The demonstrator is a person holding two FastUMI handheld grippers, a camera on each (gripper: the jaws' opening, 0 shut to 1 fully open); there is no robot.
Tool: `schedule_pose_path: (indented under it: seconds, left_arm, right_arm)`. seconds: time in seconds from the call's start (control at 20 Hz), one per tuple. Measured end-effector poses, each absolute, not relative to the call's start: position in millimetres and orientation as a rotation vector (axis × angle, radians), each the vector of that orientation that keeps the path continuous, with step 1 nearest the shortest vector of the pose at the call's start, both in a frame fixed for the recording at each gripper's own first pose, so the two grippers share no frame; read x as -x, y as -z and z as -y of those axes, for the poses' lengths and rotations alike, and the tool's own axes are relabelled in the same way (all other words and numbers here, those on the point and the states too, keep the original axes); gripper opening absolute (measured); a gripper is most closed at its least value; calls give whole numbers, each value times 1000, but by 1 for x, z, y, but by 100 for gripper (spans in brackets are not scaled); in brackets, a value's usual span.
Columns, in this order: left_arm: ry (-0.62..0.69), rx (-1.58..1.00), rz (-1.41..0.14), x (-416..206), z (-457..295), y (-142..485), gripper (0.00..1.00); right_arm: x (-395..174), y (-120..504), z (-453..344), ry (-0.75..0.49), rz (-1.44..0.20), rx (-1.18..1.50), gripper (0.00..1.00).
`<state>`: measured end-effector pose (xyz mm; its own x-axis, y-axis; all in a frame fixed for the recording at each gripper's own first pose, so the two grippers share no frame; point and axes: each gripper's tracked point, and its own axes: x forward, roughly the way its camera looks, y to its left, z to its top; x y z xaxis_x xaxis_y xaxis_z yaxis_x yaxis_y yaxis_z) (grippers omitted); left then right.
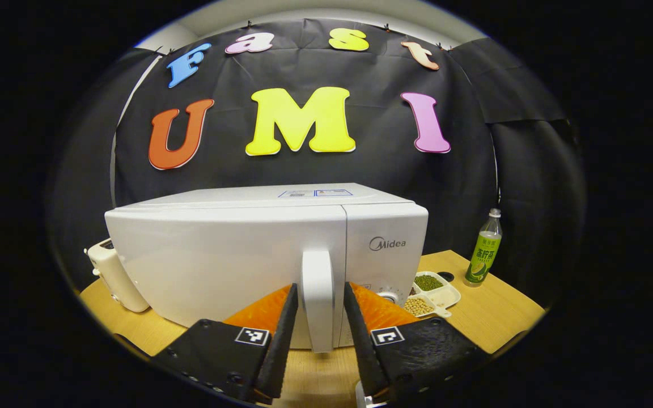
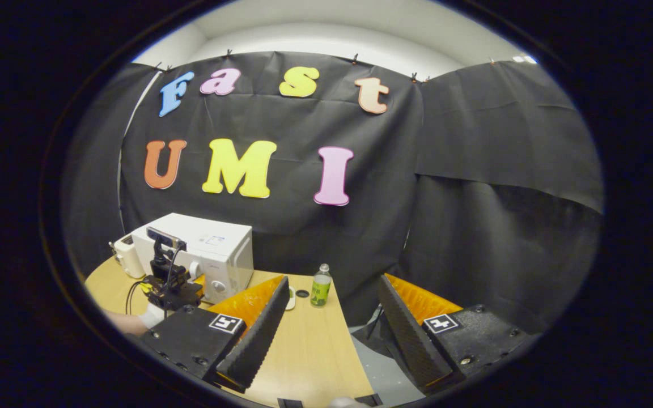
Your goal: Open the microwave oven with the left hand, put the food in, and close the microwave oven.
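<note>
The white microwave (image 1: pixel 219 255) stands on the wooden table (image 1: pixel 491 317) with its door closed. Its vertical white handle (image 1: pixel 318 317) sits between the fingers of my left gripper (image 1: pixel 319 286), which is open; a small gap shows on each side of the handle. The food is a white divided dish of beans (image 1: pixel 434 292) just right of the microwave. In the right gripper view, the microwave (image 2: pixel 213 243) is far to the left with the left gripper (image 2: pixel 170 283) and a hand (image 2: pixel 148 317) in front of it. My right gripper (image 2: pixel 333 280) is open and holds nothing, over the table's right edge.
A green drink bottle (image 1: pixel 484 249) stands at the table's back right, also seen as the bottle (image 2: pixel 321 286) beyond my right fingers. A cream toaster (image 1: pixel 114 275) sits left of the microwave. The table (image 2: pixel 315 351) ends at a curved edge with grey floor (image 2: pixel 386 374) to its right.
</note>
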<state>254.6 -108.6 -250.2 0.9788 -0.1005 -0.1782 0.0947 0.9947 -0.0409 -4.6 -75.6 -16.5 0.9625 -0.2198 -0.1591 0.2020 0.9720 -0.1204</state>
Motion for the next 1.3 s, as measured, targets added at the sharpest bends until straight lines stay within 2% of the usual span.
schedule_pose_path:
  seconds: [0.05, 0.1, 0.15, 0.2, 0.25, 0.3, 0.35, 0.4, 0.45, 0.55, 0.6, 0.7, 0.75, 1.1, 1.25, 1.3]
  left_arm:
    - [86, 18, -182, -255, 106, 251, 34]
    - [88, 11, -183, -258, 105, 254, 32]
    - [95, 13, -178, -255, 106, 252, 27]
    - [100, 18, -178, -255, 107, 253, 25]
    - [101, 27, -175, -255, 106, 252, 24]
    - [100, 35, -176, -254, 105, 253, 22]
    - [95, 31, -176, -253, 105, 251, 17]
    - [92, 35, -174, -253, 105, 253, 2]
    - [99, 39, -177, -253, 105, 252, 10]
    - [117, 59, -187, -250, 107, 252, 11]
    - [123, 55, -187, -250, 106, 252, 7]
    - [125, 60, -196, -234, 104, 253, 7]
    - [131, 49, -184, -225, 103, 255, 7]
    - [178, 20, -174, -151, 73, 256, 7]
    - [135, 20, -184, -122, 49, 258, 18]
    - [112, 20, -189, -114, 39, 258, 24]
  right_arm:
    - [4, 19, 76, 214, -177, 105, 93]
    - [5, 19, 76, 213, -180, 104, 94]
    - [4, 19, 75, 211, -181, 97, 100]
    - [5, 18, 73, 208, -181, 89, 94]
    - [4, 20, 72, 205, -182, 82, 100]
    - [3, 20, 70, 199, -185, 77, 100]
    - [1, 22, 68, 194, -187, 72, 100]
    - [1, 21, 65, 187, -189, 68, 94]
    - [0, 21, 64, 182, -189, 67, 94]
    - [1, 19, 59, 171, -184, 70, 94]
    - [0, 16, 57, 164, -178, 73, 100]
    - [-1, 12, 55, 154, -168, 78, 100]
    - [-2, 11, 54, 151, -163, 78, 94]
    - [-6, 22, 16, 52, -179, 67, 94]
    - [-2, 23, -3, 6, -177, 86, 94]
    - [0, 22, -10, -9, -173, 93, 100]
